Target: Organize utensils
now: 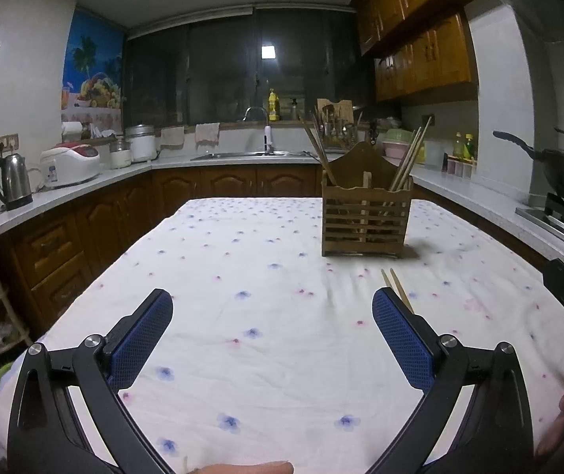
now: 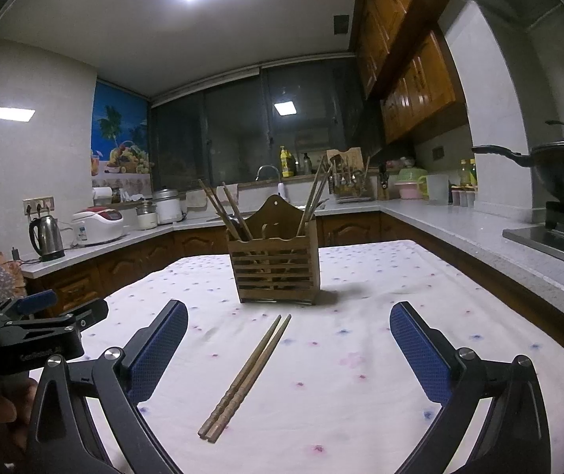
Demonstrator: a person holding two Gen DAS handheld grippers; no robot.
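Lying before wooden holder (image 2: 278, 264), chopsticks (image 2: 248, 375), both claws (image 2: 288, 349) (image 1: 272, 330) wide open, empty.

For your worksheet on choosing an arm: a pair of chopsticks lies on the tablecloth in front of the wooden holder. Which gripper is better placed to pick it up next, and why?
Right. The chopsticks lie between the open right gripper's fingers, pointing toward the holder. The left gripper, also open, has them off to its right, behind its finger.

left gripper (image 1: 272, 314) fingers spread, right gripper (image 2: 288, 326) likewise
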